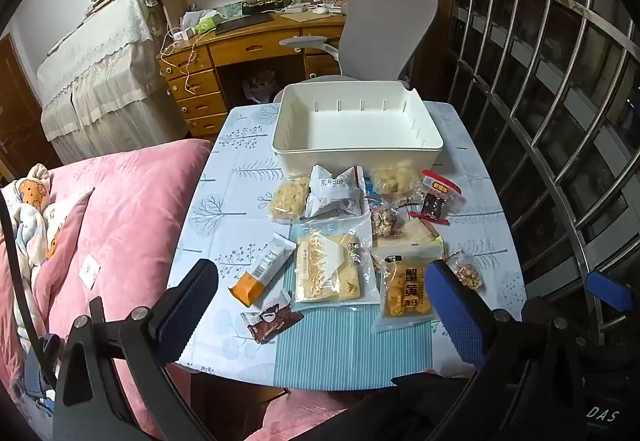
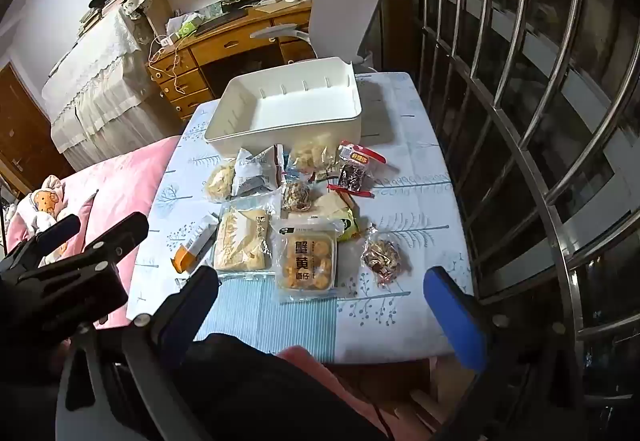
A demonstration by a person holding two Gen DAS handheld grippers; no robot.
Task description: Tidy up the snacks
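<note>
An empty white bin (image 1: 356, 129) stands at the far end of the small table; it also shows in the right wrist view (image 2: 288, 109). Several snack packets lie in front of it: a large clear biscuit pack (image 1: 330, 267), a yellow crab-roe snack pack (image 1: 406, 295) (image 2: 308, 261), an orange-and-white bar (image 1: 262, 271), a brown wrapper (image 1: 274, 319), a red-topped packet (image 1: 438, 197) and a nut bag (image 2: 384, 257). My left gripper (image 1: 320, 305) is open and empty, above the table's near edge. My right gripper (image 2: 320, 305) is open and empty, also near the front edge.
The table carries a light blue tree-print cloth (image 1: 240, 169). A pink quilt (image 1: 120, 209) lies to the left. A grey office chair (image 1: 384, 25) and wooden desk (image 1: 240, 45) stand behind. A metal window grille (image 1: 560, 121) is on the right.
</note>
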